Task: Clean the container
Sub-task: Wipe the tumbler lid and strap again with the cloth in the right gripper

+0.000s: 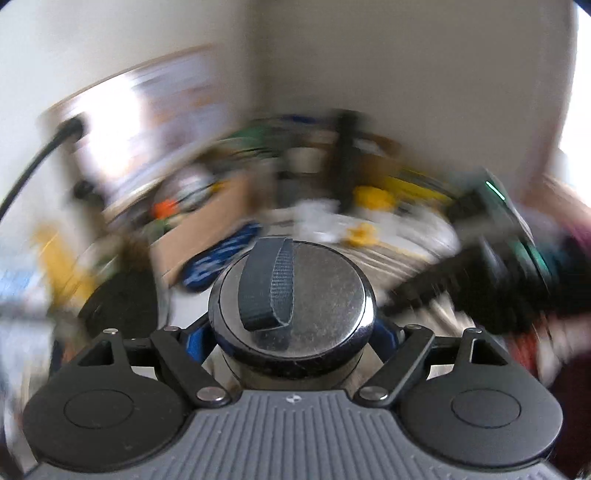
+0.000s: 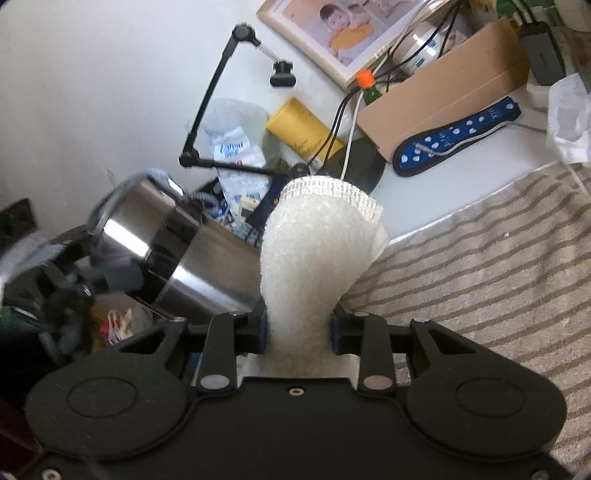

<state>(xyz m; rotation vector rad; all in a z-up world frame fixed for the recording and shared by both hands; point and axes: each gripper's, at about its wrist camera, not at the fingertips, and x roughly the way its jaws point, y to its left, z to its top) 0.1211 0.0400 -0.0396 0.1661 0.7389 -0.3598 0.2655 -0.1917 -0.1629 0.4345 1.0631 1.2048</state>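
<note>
In the left wrist view a steel container [image 1: 295, 295] with a round metal lid and a grey strap across it fills the middle. My left gripper [image 1: 291, 343] is shut on its body, jaws wide, with the blue pads [image 1: 197, 341] against its sides. The right wrist view shows the same container [image 2: 199, 266] at the left, tilted, with the left gripper [image 2: 62, 280] blurred behind it. My right gripper [image 2: 298, 328] is shut on a white terry cloth [image 2: 310, 251], which stands up from the jaws just right of the container's shiny wall.
A beige striped mat [image 2: 480, 277] covers the white table [image 2: 443, 192] at the right. Behind it are a cardboard box [image 2: 450, 85], a blue dotted pad [image 2: 454, 136], a yellow box [image 2: 303, 129], a framed photo [image 2: 343, 26], cables and a black jointed stand [image 2: 210, 92]. The left wrist view's background is motion-blurred.
</note>
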